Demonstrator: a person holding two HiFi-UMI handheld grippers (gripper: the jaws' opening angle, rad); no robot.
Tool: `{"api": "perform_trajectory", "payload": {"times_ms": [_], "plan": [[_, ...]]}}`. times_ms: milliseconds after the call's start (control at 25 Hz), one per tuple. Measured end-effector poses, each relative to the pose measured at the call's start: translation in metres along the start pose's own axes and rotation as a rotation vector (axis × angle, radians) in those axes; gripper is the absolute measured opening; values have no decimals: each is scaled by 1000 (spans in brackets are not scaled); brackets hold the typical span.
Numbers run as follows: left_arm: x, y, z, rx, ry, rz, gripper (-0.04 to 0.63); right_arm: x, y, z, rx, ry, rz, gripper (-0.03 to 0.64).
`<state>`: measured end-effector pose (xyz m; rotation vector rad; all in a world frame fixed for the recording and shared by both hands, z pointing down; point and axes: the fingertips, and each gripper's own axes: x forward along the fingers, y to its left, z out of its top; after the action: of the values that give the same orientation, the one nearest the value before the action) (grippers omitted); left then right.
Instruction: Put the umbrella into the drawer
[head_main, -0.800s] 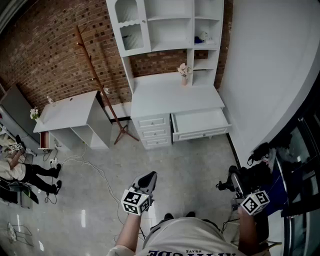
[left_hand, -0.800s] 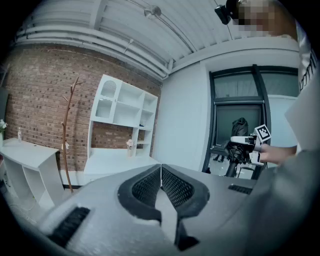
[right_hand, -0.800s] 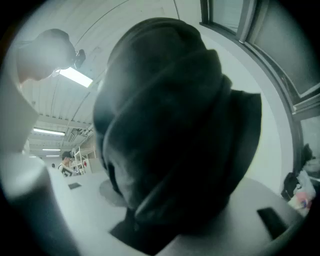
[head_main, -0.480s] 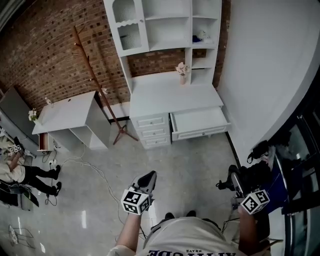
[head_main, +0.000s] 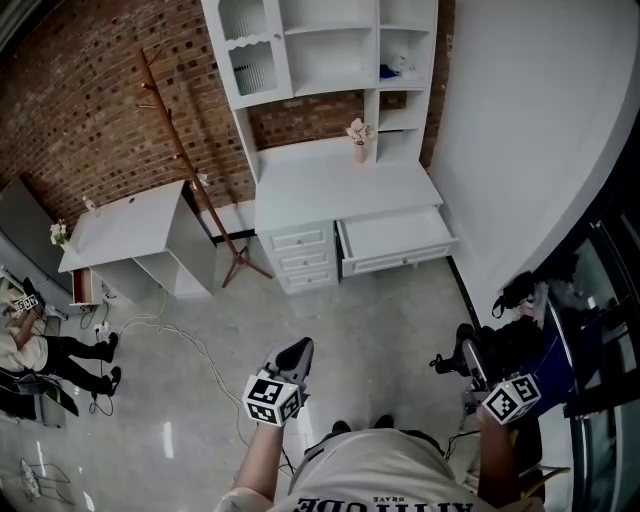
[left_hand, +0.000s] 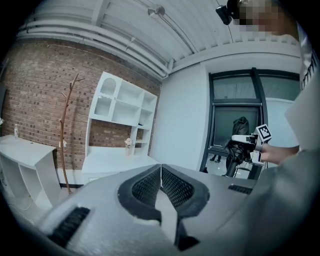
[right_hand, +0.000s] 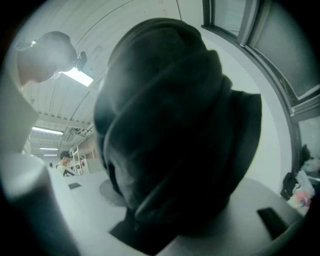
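Umbrella (right_hand: 170, 125) comes nearest: a dark folded bundle that fills the right gripper view, sitting between the jaws of the right gripper (head_main: 476, 370), which are spread wide around its bulk and look to be clamping it. In the head view it shows as a black mass low on the right, close to the person's body. How its long axis runs is hard to tell, though from the left gripper view it seems to hang downward. The left gripper (left_hand: 161, 172) is level with it on the other side, jaws pressed together with nothing in them. Bare floor (head_main: 380, 330) separates both from the furniture. Beyond it the drawer (head_main: 395, 235) stands pulled out under the right end of the white surface (head_main: 335, 185), and looks empty, its long side running left to right. It lies ahead of the umbrella and a little to the left, well apart. The right gripper, already loaded, is the nearer of the two, so the carry likely falls to it.
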<state>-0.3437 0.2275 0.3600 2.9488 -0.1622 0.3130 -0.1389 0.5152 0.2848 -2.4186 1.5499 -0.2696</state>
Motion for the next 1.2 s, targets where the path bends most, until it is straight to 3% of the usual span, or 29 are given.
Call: {"api": "perform_trajectory", "payload": {"times_ms": [600, 1200], "plan": [[-28, 21, -16, 2, 17, -41, 26, -12, 39, -25, 16, -7, -39, 272], [-25, 26, -29, -11, 44, -48, 26, -12, 41, -36, 24, 8, -44, 272]]}}
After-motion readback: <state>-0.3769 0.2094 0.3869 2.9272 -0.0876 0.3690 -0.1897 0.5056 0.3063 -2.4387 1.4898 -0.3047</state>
